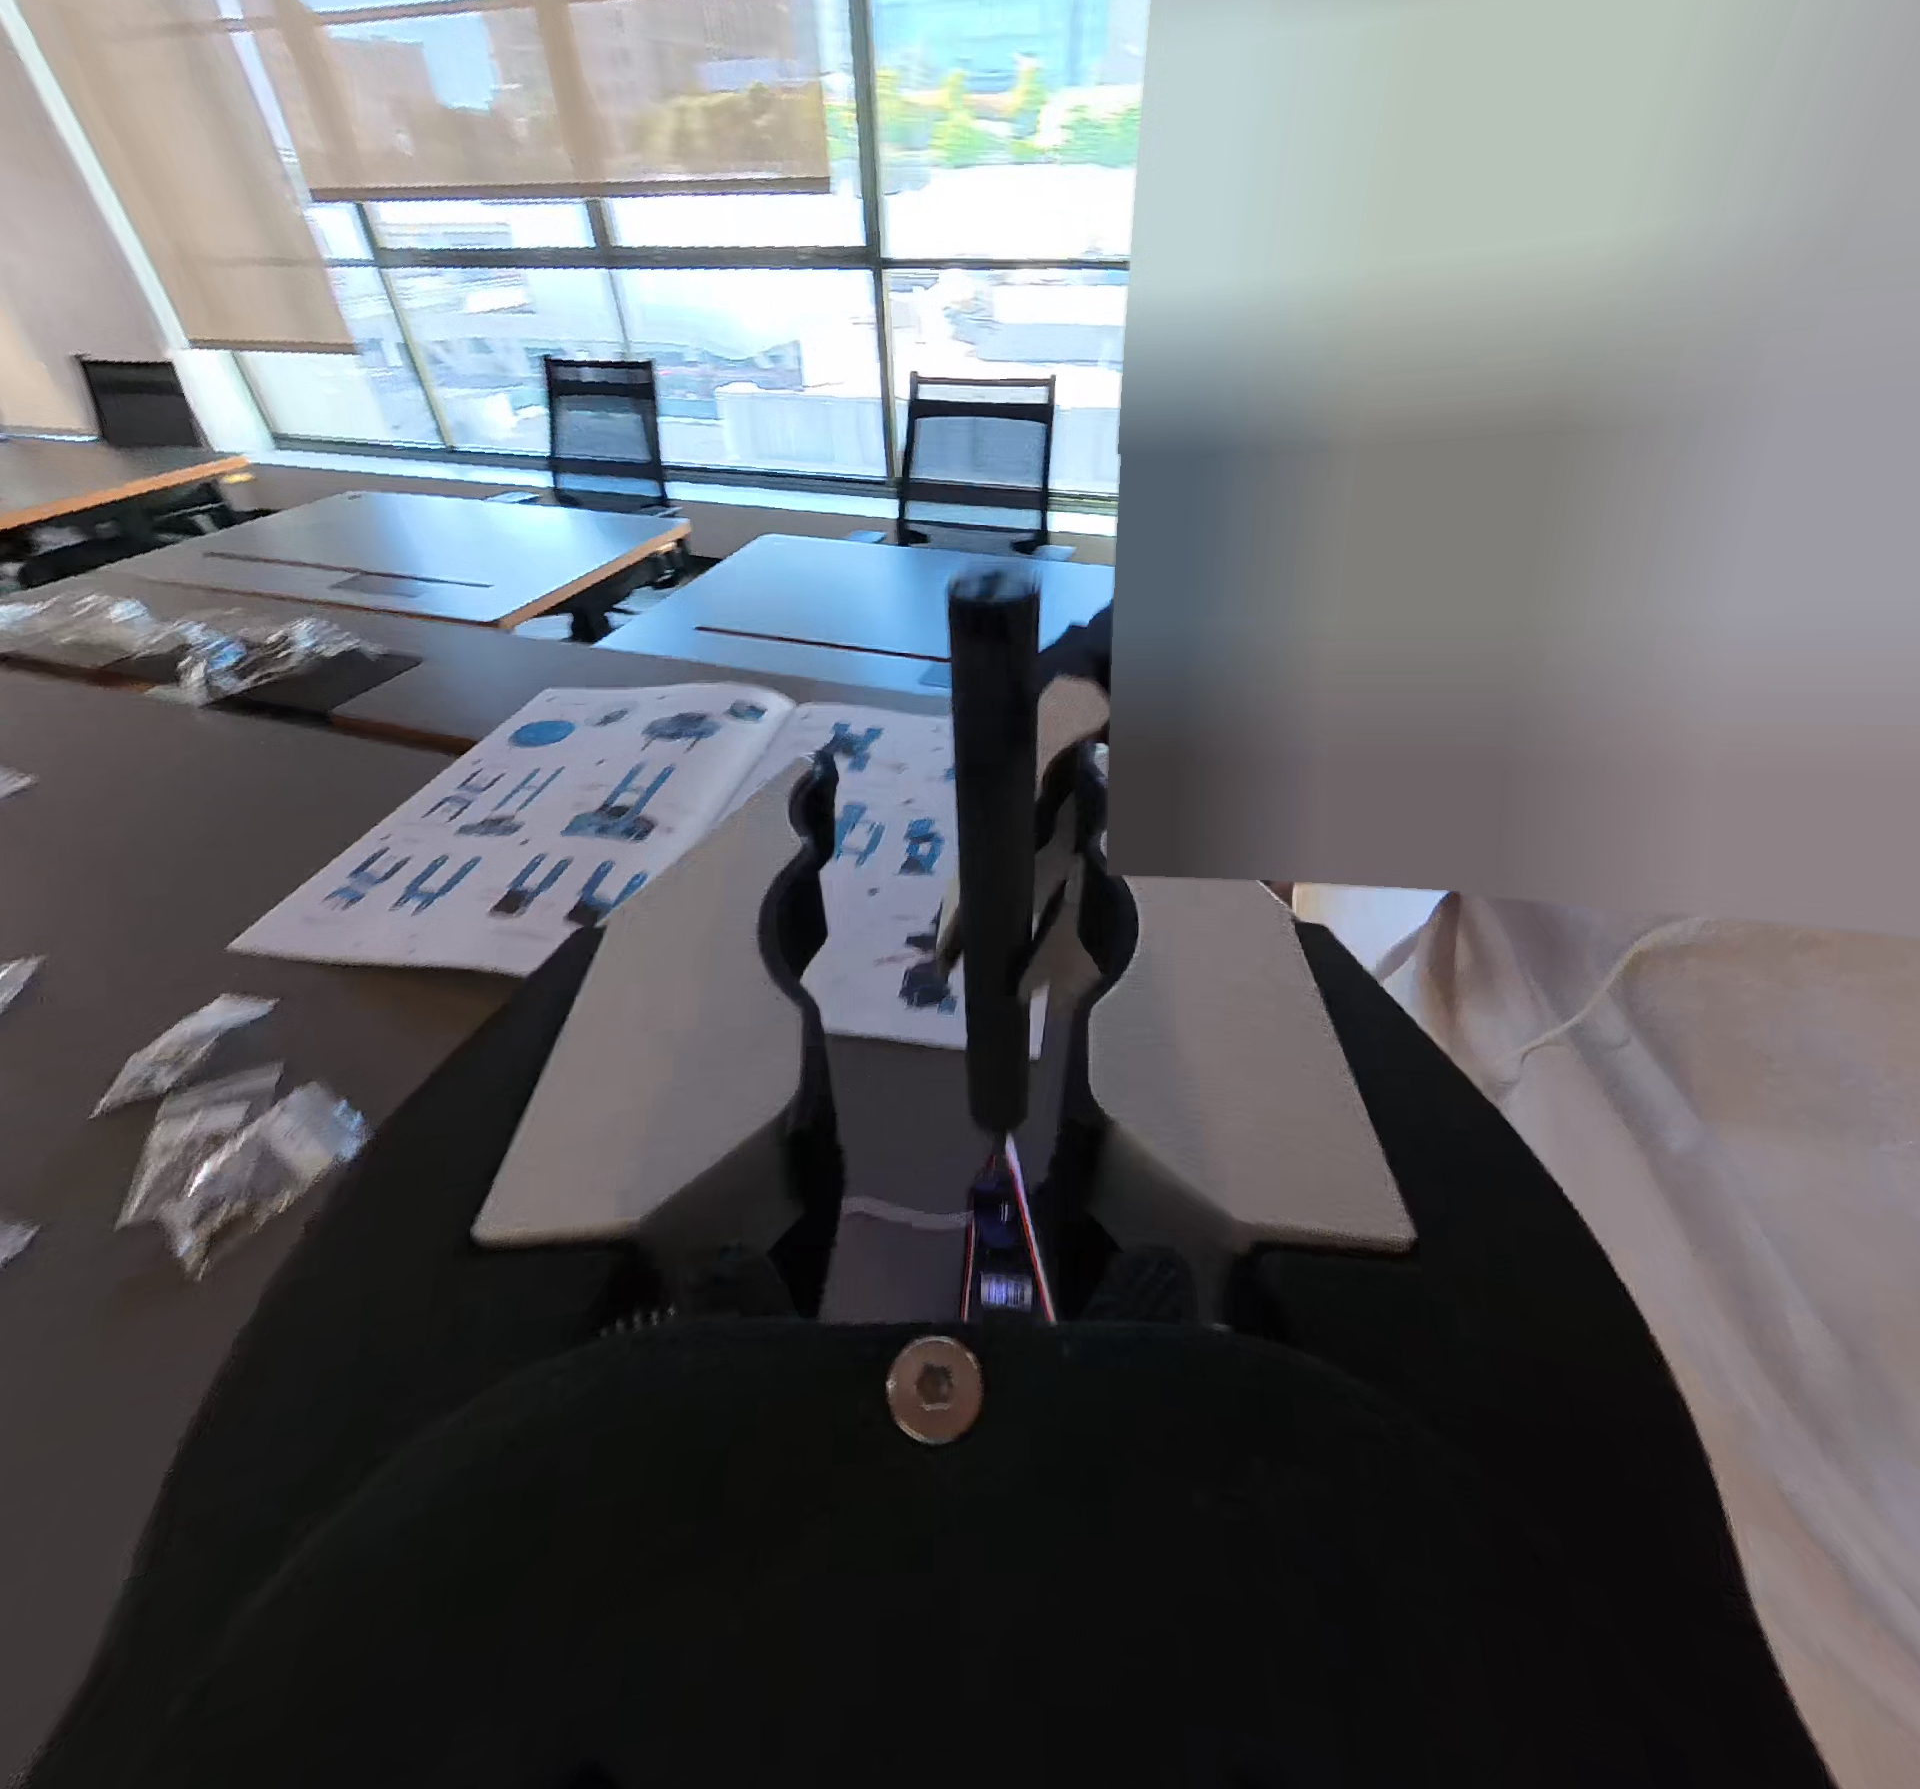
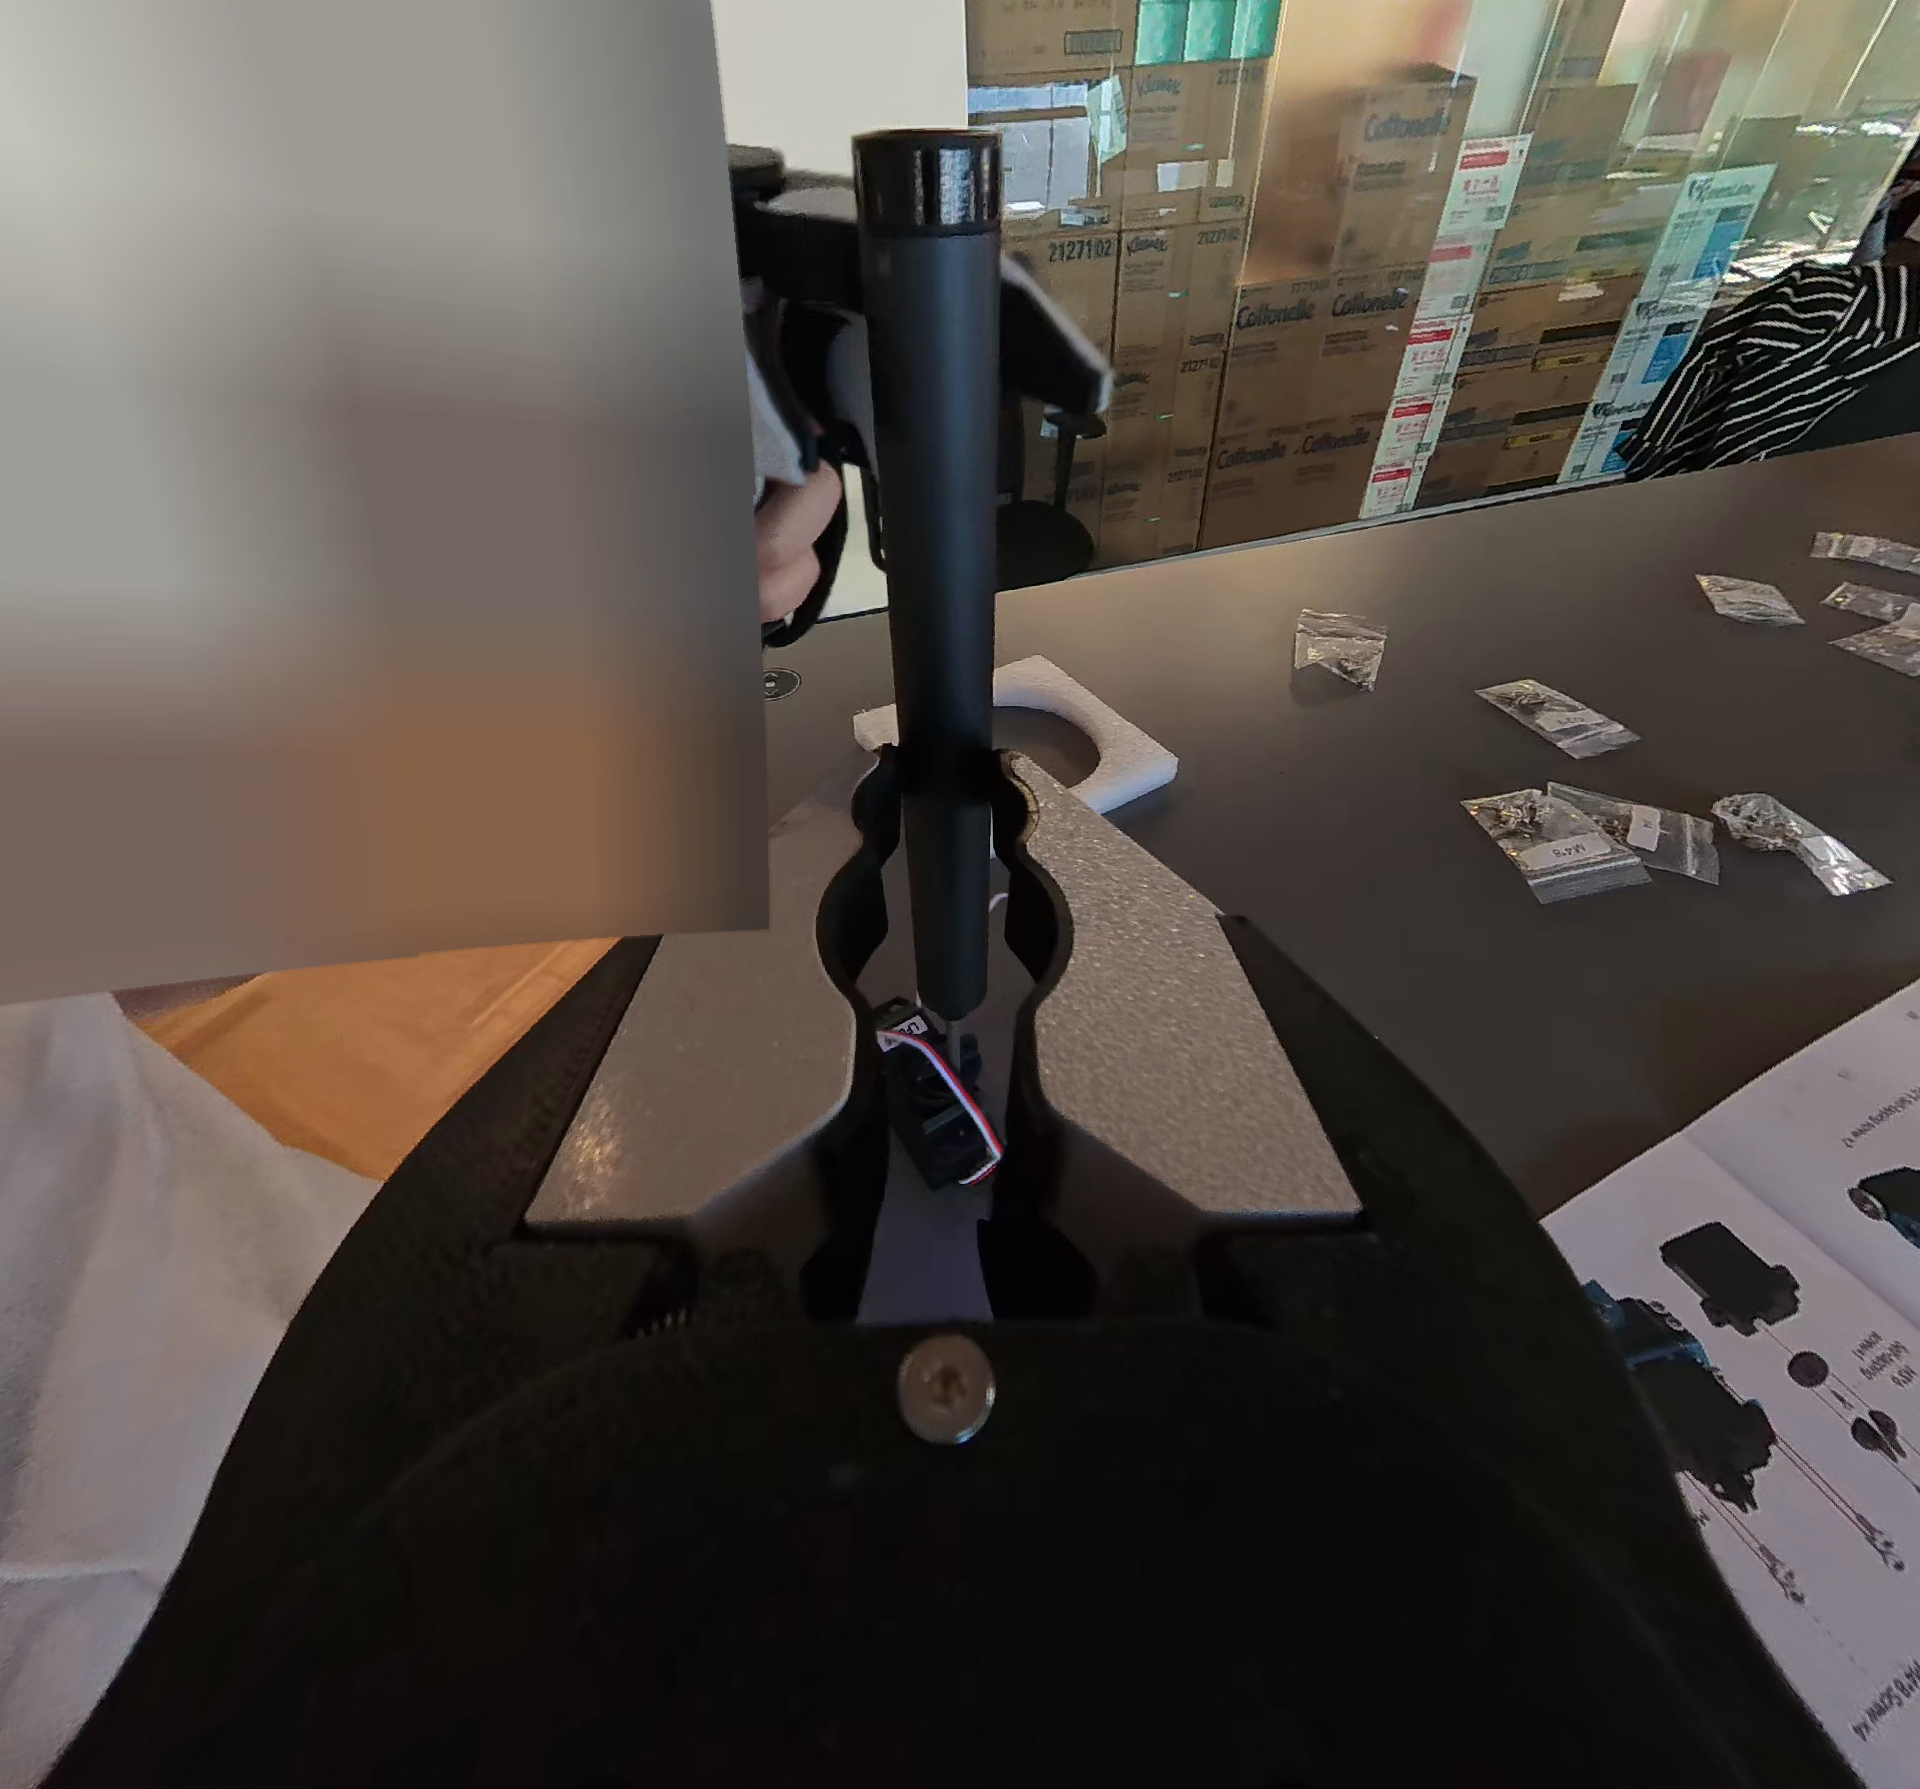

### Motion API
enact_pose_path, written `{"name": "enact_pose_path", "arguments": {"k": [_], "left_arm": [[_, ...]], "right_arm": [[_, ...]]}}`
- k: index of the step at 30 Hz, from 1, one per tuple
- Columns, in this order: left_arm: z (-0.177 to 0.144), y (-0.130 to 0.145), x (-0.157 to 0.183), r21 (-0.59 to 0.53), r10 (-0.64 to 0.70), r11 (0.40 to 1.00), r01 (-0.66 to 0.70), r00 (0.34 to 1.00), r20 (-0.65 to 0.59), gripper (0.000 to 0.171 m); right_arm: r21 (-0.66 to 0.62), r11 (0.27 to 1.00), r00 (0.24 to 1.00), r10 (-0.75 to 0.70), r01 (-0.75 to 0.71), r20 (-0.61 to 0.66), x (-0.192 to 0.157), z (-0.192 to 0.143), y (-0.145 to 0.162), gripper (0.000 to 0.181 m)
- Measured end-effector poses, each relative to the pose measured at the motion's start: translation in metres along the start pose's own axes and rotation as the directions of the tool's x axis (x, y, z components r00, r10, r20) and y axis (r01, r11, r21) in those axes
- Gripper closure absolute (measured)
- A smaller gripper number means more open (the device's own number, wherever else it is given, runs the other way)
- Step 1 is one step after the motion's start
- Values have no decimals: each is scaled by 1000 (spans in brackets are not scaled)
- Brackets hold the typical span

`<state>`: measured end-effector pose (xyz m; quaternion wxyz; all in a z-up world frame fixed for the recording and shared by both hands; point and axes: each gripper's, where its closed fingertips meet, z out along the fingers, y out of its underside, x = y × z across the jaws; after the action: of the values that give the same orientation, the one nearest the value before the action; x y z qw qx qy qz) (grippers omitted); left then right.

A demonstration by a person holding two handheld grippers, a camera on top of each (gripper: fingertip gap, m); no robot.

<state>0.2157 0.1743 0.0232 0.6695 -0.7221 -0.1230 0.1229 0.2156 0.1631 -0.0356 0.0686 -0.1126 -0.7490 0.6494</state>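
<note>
Nearest in, the right gripper [image 2: 943,783] has its jaws pinching an upright black electric screwdriver [image 2: 935,534] around the lower shaft, tip pressed down at 6 o'clock onto a small black servo [image 2: 940,1131] with red-white wires. The left gripper [image 1: 951,866] stands with jaws spread wide (screwdriver [image 1: 992,846] rising between them, closer to the finger at 3 o'clock, touching neither that I can make out), servo [image 1: 1003,1261] low between them. Beyond, an open instruction booklet [image 1: 540,835] at 11 o'clock, small plastic bags [image 2: 1558,835] of hardware at 2 o'clock, white foam piece [image 2: 1101,731] behind, all on the dark table [image 2: 1455,960]. Farthest: stacked cardboard boxes [image 2: 1320,326], big windows [image 1: 727,233].
</note>
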Motion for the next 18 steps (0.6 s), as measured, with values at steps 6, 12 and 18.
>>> {"name": "enact_pose_path", "arguments": {"k": [6,12,18], "left_arm": [[-24,86,-1,-163,-105,980,115,992,72,139],[-4,140,-6,-271,-146,949,161,987,73,147],[12,156,6,-343,-139,929,139,990,24,139]], "right_arm": [[0,1000,1000,0,0,13,1,0,0,166],[-7,1000,999,2,-2,36,0,2,0,166],[-4,1000,999,7,-7,41,0,3,0,166]]}}
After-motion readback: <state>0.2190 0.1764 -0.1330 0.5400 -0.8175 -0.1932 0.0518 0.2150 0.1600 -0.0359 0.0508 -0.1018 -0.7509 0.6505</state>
